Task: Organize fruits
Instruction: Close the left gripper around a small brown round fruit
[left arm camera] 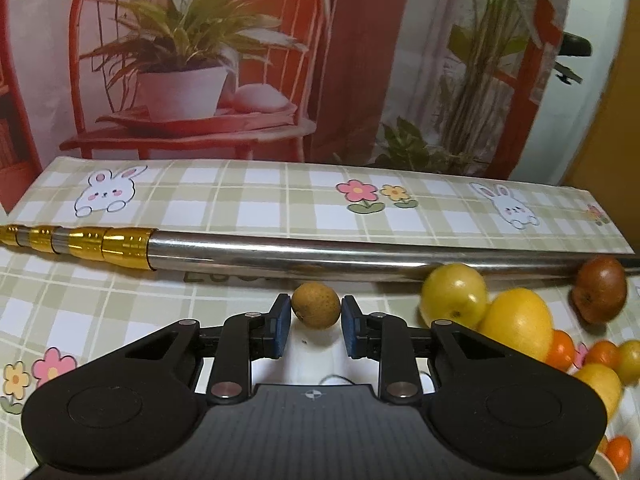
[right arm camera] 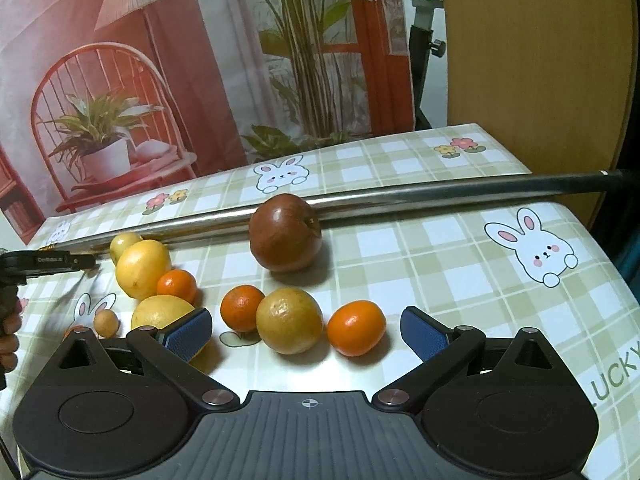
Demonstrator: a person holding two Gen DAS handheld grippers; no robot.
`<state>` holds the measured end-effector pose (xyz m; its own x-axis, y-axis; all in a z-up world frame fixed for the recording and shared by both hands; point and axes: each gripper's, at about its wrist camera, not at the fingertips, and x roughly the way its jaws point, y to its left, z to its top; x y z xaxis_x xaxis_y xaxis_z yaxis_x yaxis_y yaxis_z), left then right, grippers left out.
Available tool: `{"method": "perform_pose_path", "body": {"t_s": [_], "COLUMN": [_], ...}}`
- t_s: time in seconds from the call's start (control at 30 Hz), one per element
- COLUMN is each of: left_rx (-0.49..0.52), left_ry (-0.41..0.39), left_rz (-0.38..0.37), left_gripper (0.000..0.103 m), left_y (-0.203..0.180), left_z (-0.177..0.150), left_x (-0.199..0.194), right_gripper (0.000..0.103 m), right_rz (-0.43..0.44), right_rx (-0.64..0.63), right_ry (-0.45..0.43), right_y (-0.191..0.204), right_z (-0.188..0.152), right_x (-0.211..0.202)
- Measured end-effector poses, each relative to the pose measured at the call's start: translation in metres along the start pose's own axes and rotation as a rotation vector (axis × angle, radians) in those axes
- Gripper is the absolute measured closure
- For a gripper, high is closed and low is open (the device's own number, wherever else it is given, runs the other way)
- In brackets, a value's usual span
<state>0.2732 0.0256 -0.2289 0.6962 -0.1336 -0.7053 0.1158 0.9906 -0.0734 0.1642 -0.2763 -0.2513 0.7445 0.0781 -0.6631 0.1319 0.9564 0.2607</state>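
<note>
A small round tan fruit (left arm camera: 316, 305) sits between the blue pads of my left gripper (left arm camera: 316, 312), and both pads touch its sides, low over the checked tablecloth. To its right lie two yellow citrus fruits (left arm camera: 518, 322), a dark red-brown fruit (left arm camera: 600, 288) and small oranges (left arm camera: 560, 350). My right gripper (right arm camera: 304, 316) stands wide open above the cloth. Just ahead of its fingers lie a yellow-brown fruit (right arm camera: 289, 320) and two oranges (right arm camera: 356, 327). The dark red fruit (right arm camera: 285, 238) rests against the pole. Another small tan fruit (right arm camera: 106, 322) lies at the left.
A long steel pole (left arm camera: 280, 254) with a gold end lies across the table behind the fruit. A printed backdrop hangs behind the table's far edge. A wooden board (right arm camera: 540, 40) stands at the back right. A person's hand (right arm camera: 8, 332) holds the left gripper at the frame edge.
</note>
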Motion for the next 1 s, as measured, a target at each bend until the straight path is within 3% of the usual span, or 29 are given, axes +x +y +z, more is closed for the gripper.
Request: {"method": "perform_pose_path", "body": {"t_s": [0.17,0.57,0.87,1.0], "left_rx": [0.050,0.030,0.017,0.022], "left_ry": [-0.040,-0.069,-0.058,-0.048], "left_rz": [-0.025,-0.095,-0.142,-0.153], "left_gripper": [0.074,0.074,0.074,0.074], "left_y": [-0.009,-0.019,-0.026,-0.030], "left_z": [-0.007,-0.027,-0.046,-0.055], "left_x": [-0.030,-0.087,-0.107,-0.112], "right_gripper": [0.014,0.040,0.047,0.052], "right_rz": [-0.006,-0.114,-0.121,-0.076], "right_rx": [-0.012,-0.099,-0.340,-0.448], "right_ry": [-0.004,-0.026,0.047,0.049], "right_y": [-0.003,-0.011,-0.007,-0.004], "right_z": [-0.004,-0.005,-0.009,-0.009], "right_x": [0.002,0.001,0.019,0.023]}}
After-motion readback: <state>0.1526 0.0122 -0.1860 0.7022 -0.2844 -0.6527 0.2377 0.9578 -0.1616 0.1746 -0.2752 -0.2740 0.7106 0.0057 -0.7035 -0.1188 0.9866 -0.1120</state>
